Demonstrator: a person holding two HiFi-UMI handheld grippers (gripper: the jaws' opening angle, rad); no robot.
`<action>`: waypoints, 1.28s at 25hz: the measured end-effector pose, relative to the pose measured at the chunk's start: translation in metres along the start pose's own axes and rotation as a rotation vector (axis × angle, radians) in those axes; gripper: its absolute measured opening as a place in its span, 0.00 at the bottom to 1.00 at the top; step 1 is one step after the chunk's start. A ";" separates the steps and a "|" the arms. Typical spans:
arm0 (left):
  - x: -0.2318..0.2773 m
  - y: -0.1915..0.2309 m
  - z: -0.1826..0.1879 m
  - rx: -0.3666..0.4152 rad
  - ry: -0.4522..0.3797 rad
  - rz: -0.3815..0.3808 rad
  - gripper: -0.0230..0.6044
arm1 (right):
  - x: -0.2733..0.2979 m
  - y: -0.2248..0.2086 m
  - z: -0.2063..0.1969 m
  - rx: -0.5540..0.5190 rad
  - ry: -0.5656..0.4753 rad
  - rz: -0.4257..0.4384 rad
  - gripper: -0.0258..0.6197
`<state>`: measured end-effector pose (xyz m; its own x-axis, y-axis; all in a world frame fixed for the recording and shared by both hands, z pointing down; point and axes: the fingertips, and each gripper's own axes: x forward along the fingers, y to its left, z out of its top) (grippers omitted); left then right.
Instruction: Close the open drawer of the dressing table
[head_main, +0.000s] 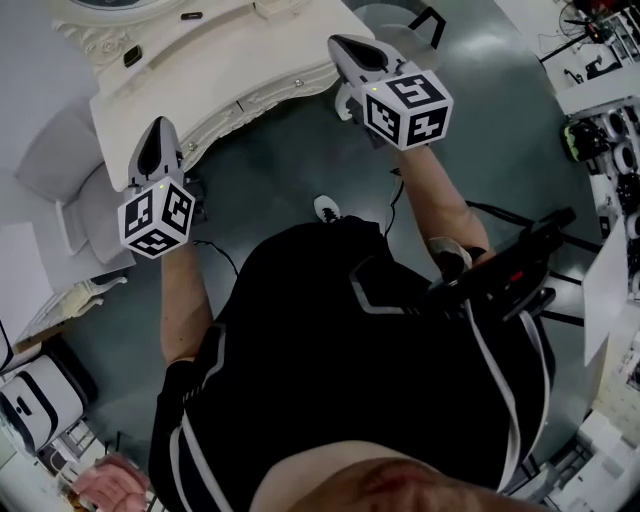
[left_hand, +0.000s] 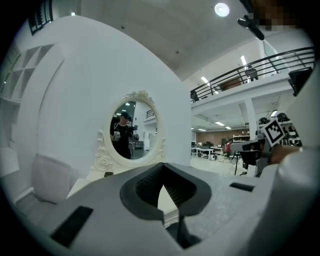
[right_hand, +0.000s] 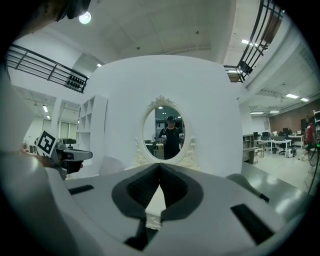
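The left gripper (left_hand: 161, 166) is pinched shut with nothing in it, and so is the right gripper (right_hand: 159, 166). Both point at the white dressing table (head_main: 230, 70), one over each end of its curly front edge. Its drawer cannot be made out from here. An oval mirror (right_hand: 169, 131) stands at the back. A soft white seat (head_main: 65, 185) sits by the left end. Grey floor (head_main: 280, 190) lies between the table and the person.
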<state>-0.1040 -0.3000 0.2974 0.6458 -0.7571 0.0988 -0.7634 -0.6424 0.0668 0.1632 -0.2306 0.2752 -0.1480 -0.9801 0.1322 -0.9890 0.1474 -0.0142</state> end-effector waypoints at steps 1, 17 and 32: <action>0.001 0.003 0.001 0.004 0.000 0.010 0.04 | 0.000 0.000 0.001 0.000 -0.004 -0.002 0.05; 0.007 -0.013 0.021 0.046 -0.033 -0.056 0.04 | 0.002 -0.004 0.013 -0.019 -0.007 -0.013 0.05; 0.009 -0.014 0.017 0.023 -0.026 -0.034 0.04 | 0.000 -0.010 0.011 -0.027 -0.001 -0.024 0.05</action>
